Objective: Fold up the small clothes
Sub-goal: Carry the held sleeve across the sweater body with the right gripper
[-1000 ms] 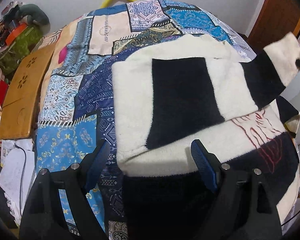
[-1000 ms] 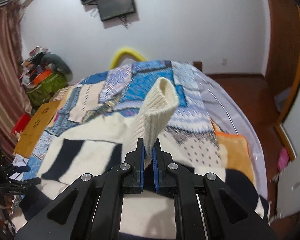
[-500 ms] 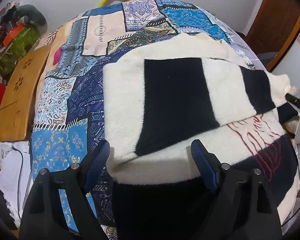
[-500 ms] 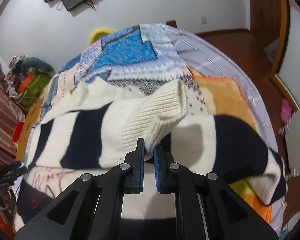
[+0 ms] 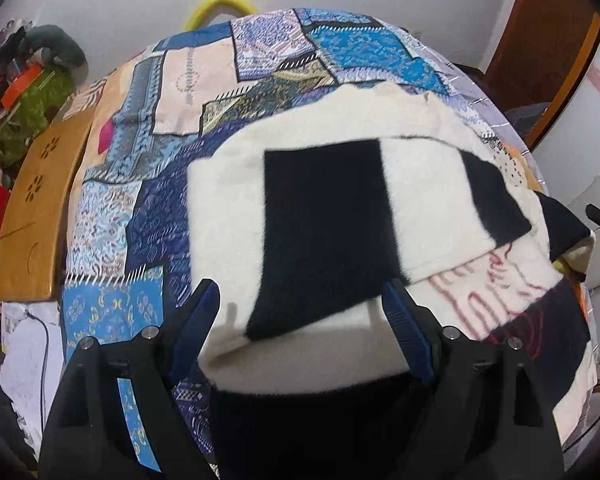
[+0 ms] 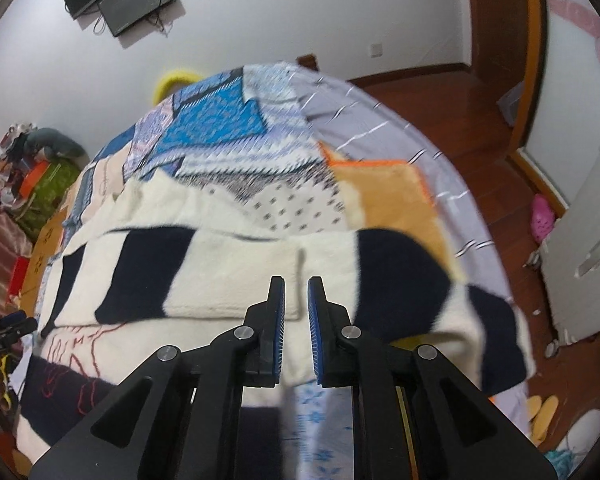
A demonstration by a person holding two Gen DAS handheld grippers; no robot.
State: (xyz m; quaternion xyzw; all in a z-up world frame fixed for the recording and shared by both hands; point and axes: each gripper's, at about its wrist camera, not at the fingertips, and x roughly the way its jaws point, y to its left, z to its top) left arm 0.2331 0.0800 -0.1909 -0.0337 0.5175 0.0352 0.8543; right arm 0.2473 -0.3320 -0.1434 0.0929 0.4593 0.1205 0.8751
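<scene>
Across the bed's (image 6: 380, 120) near half lies the sweater (image 5: 228, 208), one sleeve (image 6: 228, 272) folded over its body; the far half is bare quilt. Left gripper (image 5: 300, 320) gapes wide, empty. Right gripper (image 6: 296, 316) has just been opening, slightly parted, holding nothing.

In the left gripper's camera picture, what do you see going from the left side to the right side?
Green bag → wooden board → patchwork quilt → black-and-cream sweater → brown door.
</scene>
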